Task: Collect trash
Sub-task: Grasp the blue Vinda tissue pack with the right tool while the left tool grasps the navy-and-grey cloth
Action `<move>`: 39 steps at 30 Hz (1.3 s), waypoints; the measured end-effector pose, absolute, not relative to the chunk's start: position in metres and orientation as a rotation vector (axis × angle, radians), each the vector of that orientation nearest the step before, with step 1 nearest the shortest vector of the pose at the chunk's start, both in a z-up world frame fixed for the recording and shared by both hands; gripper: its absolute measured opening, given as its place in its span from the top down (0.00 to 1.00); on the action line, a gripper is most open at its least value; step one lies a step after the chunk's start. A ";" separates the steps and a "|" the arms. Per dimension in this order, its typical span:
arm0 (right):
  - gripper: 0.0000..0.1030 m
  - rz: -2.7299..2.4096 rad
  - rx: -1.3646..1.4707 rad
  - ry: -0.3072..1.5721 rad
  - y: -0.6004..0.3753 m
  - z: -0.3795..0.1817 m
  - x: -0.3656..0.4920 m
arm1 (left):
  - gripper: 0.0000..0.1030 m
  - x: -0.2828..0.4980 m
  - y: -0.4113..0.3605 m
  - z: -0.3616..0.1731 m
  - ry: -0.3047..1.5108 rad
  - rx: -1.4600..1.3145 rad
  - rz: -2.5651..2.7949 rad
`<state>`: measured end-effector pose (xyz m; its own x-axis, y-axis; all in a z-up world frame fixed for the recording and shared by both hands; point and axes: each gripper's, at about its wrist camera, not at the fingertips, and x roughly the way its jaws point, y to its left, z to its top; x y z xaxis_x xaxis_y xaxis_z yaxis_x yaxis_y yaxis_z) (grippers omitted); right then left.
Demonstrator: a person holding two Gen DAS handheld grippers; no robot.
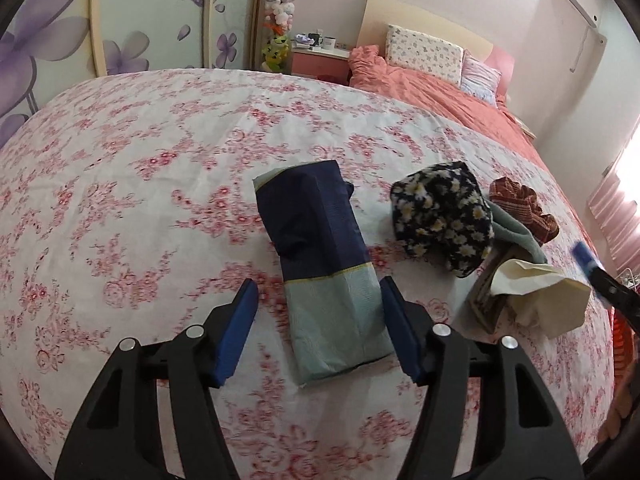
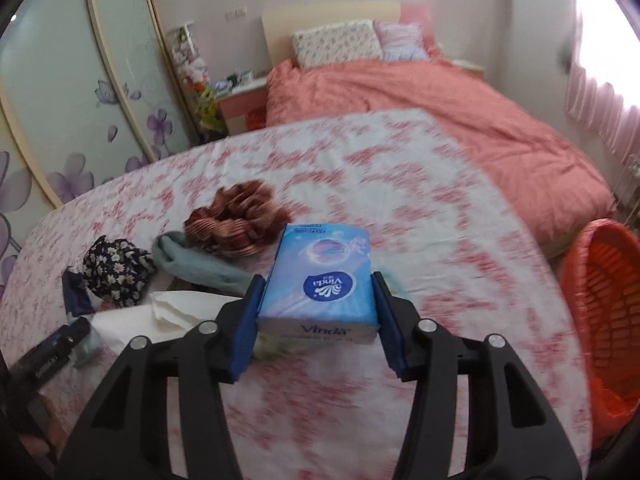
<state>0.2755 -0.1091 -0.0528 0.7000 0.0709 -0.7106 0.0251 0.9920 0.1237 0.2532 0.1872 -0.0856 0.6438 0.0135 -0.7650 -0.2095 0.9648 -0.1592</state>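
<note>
The right tongs (image 2: 316, 320) sit closest to the lens, their blue pads clamped on the two long sides of a blue Vinda tissue pack (image 2: 320, 280), which is held clear of the surface. The left tongs (image 1: 318, 328) straddle a navy and pale green wrapper (image 1: 324, 264) lying flat on the flowered sheet; the right pad is at the wrapper's edge while the left pad stands apart from it, so this pair is released, not yet gripping.

By size, the bed (image 2: 420, 360) with its pink flowered sheet carries everything. The orange basket (image 2: 600, 292) stands off its right edge and looks like the place for trash. Near the wrapper lie a daisy-print cloth (image 1: 444, 220), a rust-coloured striped cloth (image 1: 524, 208) and a crumpled tissue (image 1: 540, 296).

To do this step well, I judge the left tongs should centre over the wrapper's pale end and press slightly into the soft bedding before closing, since the thin, flat packet could slip or bunch the sheet with it. The right hand should keep the pack squeezed until it is over the basket.
</note>
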 end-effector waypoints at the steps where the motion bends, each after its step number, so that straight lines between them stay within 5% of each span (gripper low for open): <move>1: 0.50 0.000 0.125 0.784 -0.118 -0.052 0.270 | 0.39 0.253 0.188 -0.085 0.864 -0.243 0.130; 19: 0.48 -0.103 0.196 0.865 -0.175 -0.092 0.267 | 0.31 0.255 0.185 -0.086 0.862 -0.243 0.136; 39: 0.44 -0.124 0.134 0.888 -0.166 -0.095 0.272 | 0.43 0.259 0.203 -0.087 0.855 -0.213 0.179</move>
<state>0.2721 -0.1655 -0.0948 0.6247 -0.0519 -0.7792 0.1632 0.9844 0.0652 0.2590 0.2034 -0.0868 0.6433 0.0706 -0.7624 -0.2408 0.9639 -0.1139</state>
